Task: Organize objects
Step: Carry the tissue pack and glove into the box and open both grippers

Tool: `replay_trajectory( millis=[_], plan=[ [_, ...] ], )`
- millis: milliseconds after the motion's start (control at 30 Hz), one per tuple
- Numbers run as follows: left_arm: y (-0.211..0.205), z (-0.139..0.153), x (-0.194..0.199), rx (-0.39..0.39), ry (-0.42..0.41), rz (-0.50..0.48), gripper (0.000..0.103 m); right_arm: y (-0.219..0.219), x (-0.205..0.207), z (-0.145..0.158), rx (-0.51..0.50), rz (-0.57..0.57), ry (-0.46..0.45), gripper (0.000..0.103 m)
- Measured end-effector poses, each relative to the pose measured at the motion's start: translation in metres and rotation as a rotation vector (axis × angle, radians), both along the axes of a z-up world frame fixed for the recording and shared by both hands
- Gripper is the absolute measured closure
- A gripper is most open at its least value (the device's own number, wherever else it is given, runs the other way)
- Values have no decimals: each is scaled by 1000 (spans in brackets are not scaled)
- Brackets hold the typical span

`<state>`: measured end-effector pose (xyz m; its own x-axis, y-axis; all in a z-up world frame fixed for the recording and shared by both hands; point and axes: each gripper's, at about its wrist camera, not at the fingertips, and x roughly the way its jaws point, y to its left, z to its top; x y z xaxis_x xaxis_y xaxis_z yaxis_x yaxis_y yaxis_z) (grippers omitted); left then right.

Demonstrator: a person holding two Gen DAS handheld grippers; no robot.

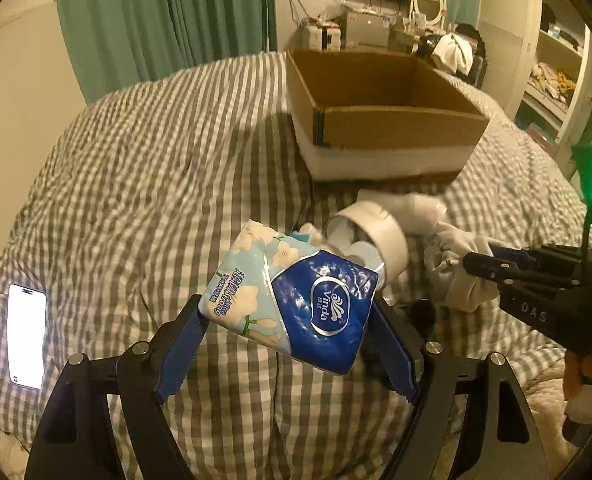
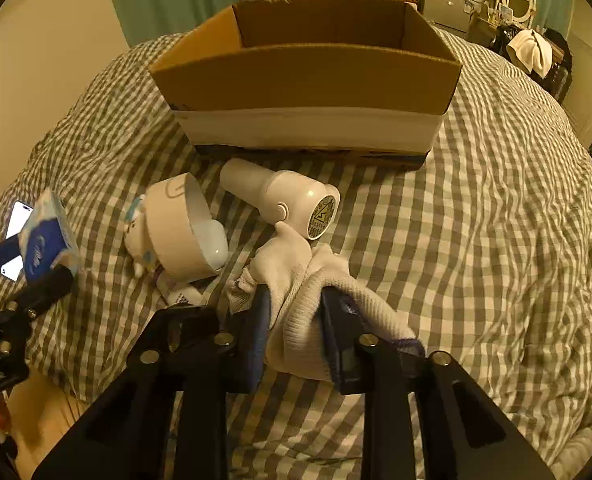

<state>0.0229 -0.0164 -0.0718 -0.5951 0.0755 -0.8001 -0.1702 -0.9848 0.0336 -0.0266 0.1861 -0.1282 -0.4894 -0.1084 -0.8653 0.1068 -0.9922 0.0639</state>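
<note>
My left gripper (image 1: pixel 286 316) is shut on a blue Vinda tissue pack (image 1: pixel 296 304) and holds it above the checked bed cover; the pack also shows in the right wrist view (image 2: pixel 46 240). My right gripper (image 2: pixel 296 304) is shut on a white knitted glove (image 2: pixel 307 300), which also shows in the left wrist view (image 1: pixel 455 264). An open cardboard box (image 2: pixel 307 76) stands further back on the bed. In front of it lie a white hair dryer (image 2: pixel 288 196), a white ring-shaped lamp (image 2: pixel 176 228) and a small white plush toy (image 2: pixel 136 232).
A lit phone (image 1: pixel 26 336) lies on the checked bed cover (image 1: pixel 156 168) at the left. Green curtains (image 1: pixel 160 16) hang behind the bed. A cluttered desk with a round mirror (image 1: pixel 427 0) and white shelves (image 1: pixel 555 68) stand at the back right.
</note>
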Motion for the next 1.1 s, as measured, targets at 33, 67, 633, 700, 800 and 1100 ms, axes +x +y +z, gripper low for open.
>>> replay_trajectory(
  millis=[33,67,633,700,800,1100],
  plan=[
    [-1,4,2,1,5,2,21,0,2,4,4,-1,9,82],
    [-1,7,3,2,9,3,21,2,5,9,8,-4,20,83],
    [37,134,-117,112,204,-77,21,36,-69,194,-4,22,296,84],
    [46,141,-139,122,210,-96,21,35,-92,206,0,35,304,84],
    [59,134,-174,85,168,-99,21,34,-129,211,0,37,306,84],
    [85,70,-225,96,88,-177,21,53,-205,145,-59,-37,229,83]
  ],
)
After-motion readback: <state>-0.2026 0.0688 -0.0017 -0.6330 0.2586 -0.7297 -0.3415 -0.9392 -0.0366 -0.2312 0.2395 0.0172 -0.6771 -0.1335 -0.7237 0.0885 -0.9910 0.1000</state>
